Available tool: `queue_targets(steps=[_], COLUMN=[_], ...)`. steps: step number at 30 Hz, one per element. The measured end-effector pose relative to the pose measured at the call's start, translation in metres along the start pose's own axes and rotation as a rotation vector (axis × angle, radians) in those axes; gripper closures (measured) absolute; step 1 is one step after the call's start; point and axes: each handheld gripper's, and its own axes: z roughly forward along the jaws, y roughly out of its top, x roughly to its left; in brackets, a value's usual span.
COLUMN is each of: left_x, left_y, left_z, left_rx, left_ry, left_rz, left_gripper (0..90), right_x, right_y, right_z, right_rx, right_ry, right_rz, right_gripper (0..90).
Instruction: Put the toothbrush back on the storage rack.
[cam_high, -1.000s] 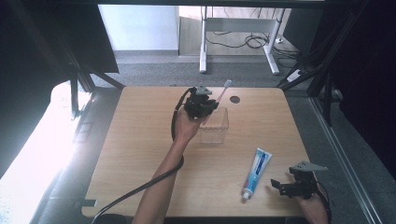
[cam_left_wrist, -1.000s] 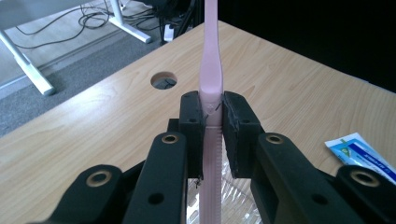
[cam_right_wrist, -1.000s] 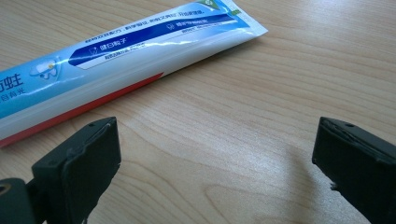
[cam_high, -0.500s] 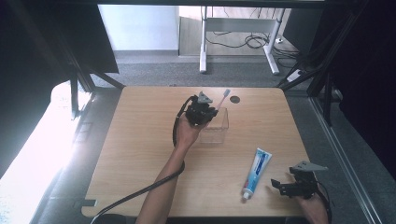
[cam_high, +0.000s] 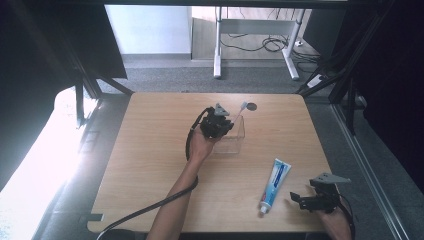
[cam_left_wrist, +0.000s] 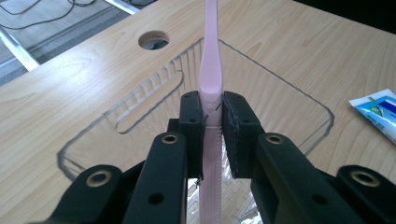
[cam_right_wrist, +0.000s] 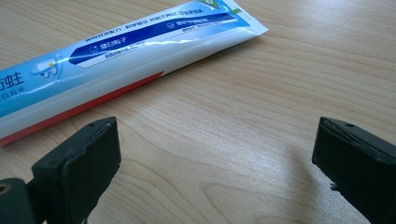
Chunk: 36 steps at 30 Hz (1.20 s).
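My left gripper (cam_left_wrist: 213, 116) is shut on a pale pink toothbrush (cam_left_wrist: 211, 70), pads pressed on its handle. The brush points forward over a clear plastic box (cam_left_wrist: 116, 123) whose open top lies just below the jaws. From above, the left gripper (cam_high: 216, 122) hovers at the box (cam_high: 232, 142) near the table's middle, with the toothbrush (cam_high: 239, 111) slanting up to the right. A blue and white toothpaste tube (cam_high: 275, 184) lies at the front right. My right gripper (cam_high: 300, 199) rests beside it, open, with bare wood between its jaws; the tube (cam_right_wrist: 121, 51) lies just ahead of it.
A round cable hole (cam_high: 251, 106) sits in the wooden table (cam_high: 150, 165) behind the box. The left gripper's cable (cam_high: 150, 210) trails off the front edge. A desk frame and cables stand on the floor beyond the far edge.
My left gripper has sunk lower toward the clear box with the toothbrush still in it. The right gripper has stayed put.
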Motion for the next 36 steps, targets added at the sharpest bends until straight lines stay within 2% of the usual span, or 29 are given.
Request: queue_targets(steps=[11, 17, 20, 26, 30, 32, 36], left_x=[-0.005, -0.005, -0.005, -0.005, -0.005, -0.005, -0.003], left_y=[0.0, 0.0, 0.0, 0.001, 0.002, 0.002, 0.001], left_z=[0.005, 0.008, 0.009, 0.011, 0.013, 0.014, 0.014], left_rx=[0.055, 0.1, 0.136, 0.173, 0.216, 0.243, 0.242], left_ry=[0.012, 0.015, 0.025, 0.025, 0.03, 0.04, 0.034], left_rz=[0.034, 0.032, 0.044, 0.04, 0.035, 0.044, 0.028], left_gripper=[78.9, 78.8, 78.7, 78.4, 78.2, 81.3, 82.1], right_x=[0.0, 0.0, 0.0, 0.0, 0.001, 0.001, 0.001], right_y=[0.0, 0.0, 0.0, 0.0, 0.0, 0.0, 0.0], right_z=[0.0, 0.001, 0.001, 0.001, 0.002, 0.002, 0.002], right_rx=[0.003, 0.005, 0.007, 0.01, 0.011, 0.011, 0.011], right_ry=[0.0, 0.001, 0.003, 0.002, 0.003, 0.003, 0.003], right_rz=[-0.001, -0.003, -0.003, -0.004, -0.003, -0.003, -0.004], right_gripper=[1.3, 1.3, 1.4, 1.5, 1.5, 1.5, 1.5])
